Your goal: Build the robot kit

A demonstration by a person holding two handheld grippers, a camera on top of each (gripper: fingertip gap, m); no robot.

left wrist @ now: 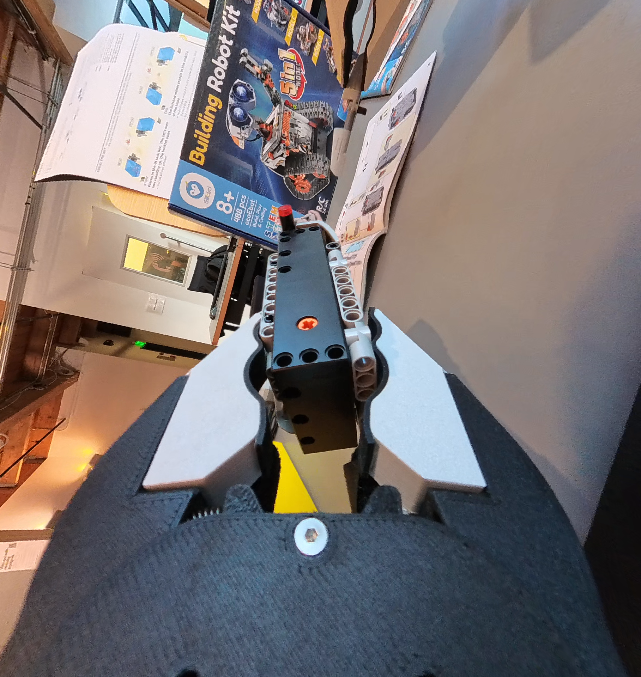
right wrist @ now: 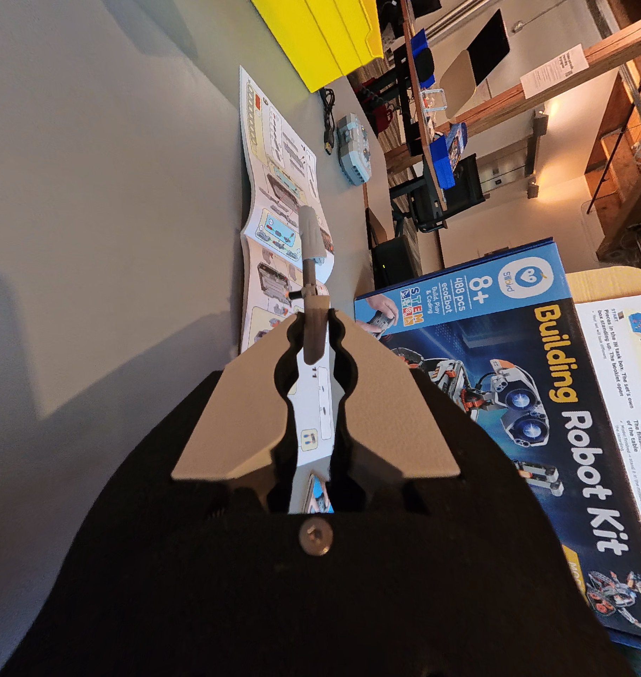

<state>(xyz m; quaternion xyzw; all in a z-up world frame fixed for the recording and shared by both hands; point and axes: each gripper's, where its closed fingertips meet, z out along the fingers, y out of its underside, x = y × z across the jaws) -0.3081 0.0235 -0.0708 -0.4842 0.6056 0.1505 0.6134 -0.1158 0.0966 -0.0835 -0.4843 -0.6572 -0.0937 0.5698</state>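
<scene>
My left gripper (left wrist: 316,318) is shut on a long black block (left wrist: 304,293) with rows of round holes and an orange cross hole. Grey holed beams (left wrist: 342,289) run along both its sides and a red-capped pin (left wrist: 286,216) sticks out of its far end. The block is held in the air beside the grey table (left wrist: 513,219). My right gripper (right wrist: 315,317) is shut on a thin grey stick-like part (right wrist: 313,329) with a grey sleeve (right wrist: 311,234) at its far end, held above the open instruction booklet (right wrist: 275,190).
A blue kit box (left wrist: 260,121) (right wrist: 494,384) stands on the table with a printed sheet (left wrist: 117,102) (right wrist: 626,366) behind it. The booklet (left wrist: 385,146) lies beside it. A yellow bin (right wrist: 330,33), a black cable (right wrist: 329,121) and a grey battery box (right wrist: 353,154) lie farther off. The grippers' ends are close to 20 cm from one another.
</scene>
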